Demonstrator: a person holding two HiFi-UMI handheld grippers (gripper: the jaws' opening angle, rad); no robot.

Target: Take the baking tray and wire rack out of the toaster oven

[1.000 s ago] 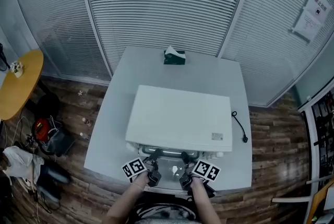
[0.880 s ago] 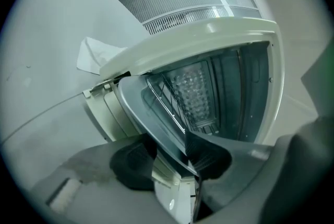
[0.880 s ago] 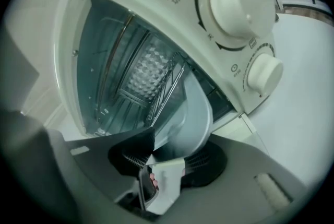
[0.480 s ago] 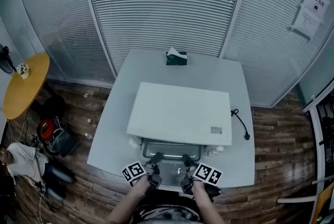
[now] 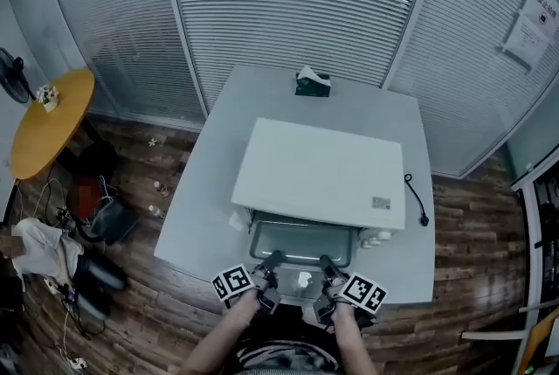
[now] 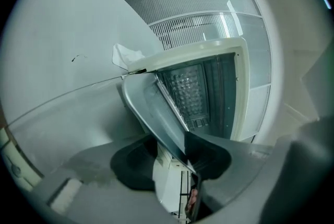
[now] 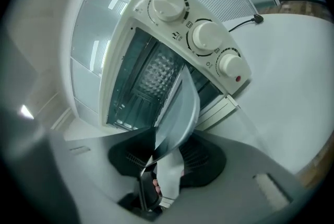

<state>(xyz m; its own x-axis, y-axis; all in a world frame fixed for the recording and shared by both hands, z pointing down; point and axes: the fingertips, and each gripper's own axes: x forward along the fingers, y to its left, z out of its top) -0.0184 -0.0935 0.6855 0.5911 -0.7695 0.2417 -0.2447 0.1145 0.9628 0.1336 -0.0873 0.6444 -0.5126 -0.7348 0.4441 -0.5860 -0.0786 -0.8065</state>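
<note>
A white toaster oven (image 5: 319,172) stands on the pale table (image 5: 205,216) with its front open toward me. The grey baking tray (image 5: 301,242) sticks partway out of its mouth. My left gripper (image 5: 271,261) grips the tray's near rim on the left, and my right gripper (image 5: 325,264) grips it on the right. In the left gripper view the tray (image 6: 156,108) runs edge-on between the jaws of the left gripper (image 6: 175,157), which are closing on it. The right gripper view shows the tray (image 7: 180,113) in the right gripper (image 7: 167,157), whose jaws are also closing. I cannot make out the wire rack.
Three control knobs (image 7: 206,35) sit on the oven's right side, and its lowered door (image 7: 224,108) lies below the tray. A green tissue box (image 5: 313,83) is at the table's far edge. A black power cord (image 5: 415,198) trails right. A yellow round table (image 5: 52,120) stands far left.
Both grippers have drawn back toward the near table edge with the tray, which now sticks further out of the oven. The head view has shifted a little.
</note>
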